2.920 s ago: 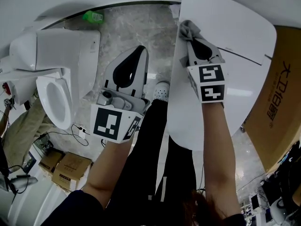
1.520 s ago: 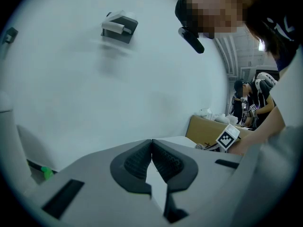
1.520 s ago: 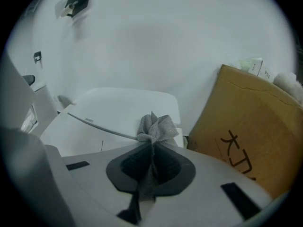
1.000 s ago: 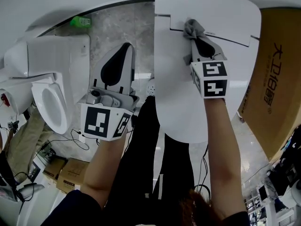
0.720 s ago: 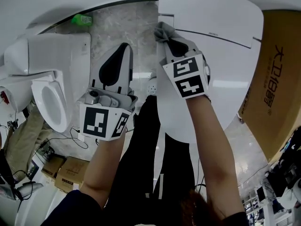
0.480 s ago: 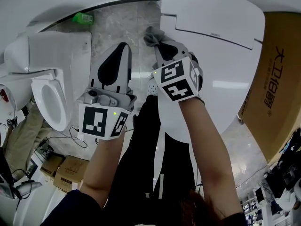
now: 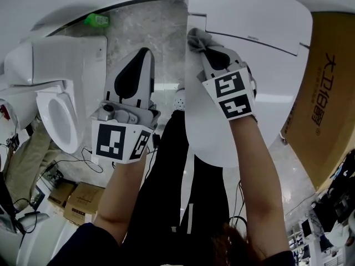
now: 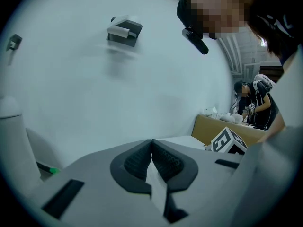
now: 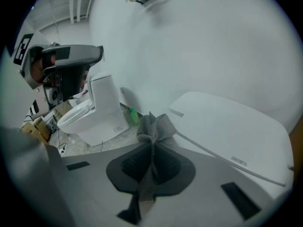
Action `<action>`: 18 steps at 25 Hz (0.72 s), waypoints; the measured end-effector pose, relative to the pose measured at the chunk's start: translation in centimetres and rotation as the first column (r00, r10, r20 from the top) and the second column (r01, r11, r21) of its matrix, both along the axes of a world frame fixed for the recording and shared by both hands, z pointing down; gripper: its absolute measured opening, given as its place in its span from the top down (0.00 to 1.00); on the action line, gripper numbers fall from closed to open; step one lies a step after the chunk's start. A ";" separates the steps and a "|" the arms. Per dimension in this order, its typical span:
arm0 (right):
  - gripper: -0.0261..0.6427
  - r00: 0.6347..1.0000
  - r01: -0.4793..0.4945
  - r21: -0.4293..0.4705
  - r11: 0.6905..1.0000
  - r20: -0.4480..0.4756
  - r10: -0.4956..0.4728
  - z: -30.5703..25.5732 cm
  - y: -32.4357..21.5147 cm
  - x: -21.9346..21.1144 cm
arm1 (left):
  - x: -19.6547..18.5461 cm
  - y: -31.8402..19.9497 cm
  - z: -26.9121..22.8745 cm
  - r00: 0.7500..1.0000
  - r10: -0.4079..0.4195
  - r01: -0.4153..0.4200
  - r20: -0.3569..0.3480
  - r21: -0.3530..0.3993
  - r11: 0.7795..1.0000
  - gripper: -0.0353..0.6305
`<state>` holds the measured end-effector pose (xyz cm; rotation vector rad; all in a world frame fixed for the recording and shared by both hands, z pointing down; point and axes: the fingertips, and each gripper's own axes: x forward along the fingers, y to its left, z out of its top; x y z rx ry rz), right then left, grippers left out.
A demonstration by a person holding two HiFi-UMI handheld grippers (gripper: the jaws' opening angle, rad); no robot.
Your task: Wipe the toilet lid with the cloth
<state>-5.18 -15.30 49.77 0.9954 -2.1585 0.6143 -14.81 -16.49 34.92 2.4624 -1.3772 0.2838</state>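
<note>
The right gripper (image 7: 198, 42) has swung back from 9 o'clock onto the toilet lid (image 7: 249, 15).
Its fingers pinch the cloth (image 7: 195, 36); the left gripper (image 7: 145, 51) is closed on nothing. Press the cloth flat and stroke toward 3 o'clock.

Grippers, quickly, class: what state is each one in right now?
Left gripper: closed, nothing between its jaws.
Right gripper: closed on the grey cloth.
</note>
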 end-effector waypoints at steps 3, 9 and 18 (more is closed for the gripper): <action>0.91 0.995 -0.102 0.000 0.995 0.017 0.102 0.0 0.0 3.4 | 0.4 0.1 -0.1 1.000 0.006 -0.006 -0.002 0.003 1.000 0.92; 0.91 0.960 -0.280 0.011 0.960 0.007 0.280 0.6 1.3 11.6 | 1.5 0.4 -0.2 1.000 0.016 -0.016 -0.010 0.005 1.000 0.92; 0.91 0.847 -0.528 0.013 0.849 -0.065 0.528 0.7 3.9 26.3 | 2.9 1.4 -0.1 0.999 0.032 -0.032 -0.018 0.001 0.999 0.92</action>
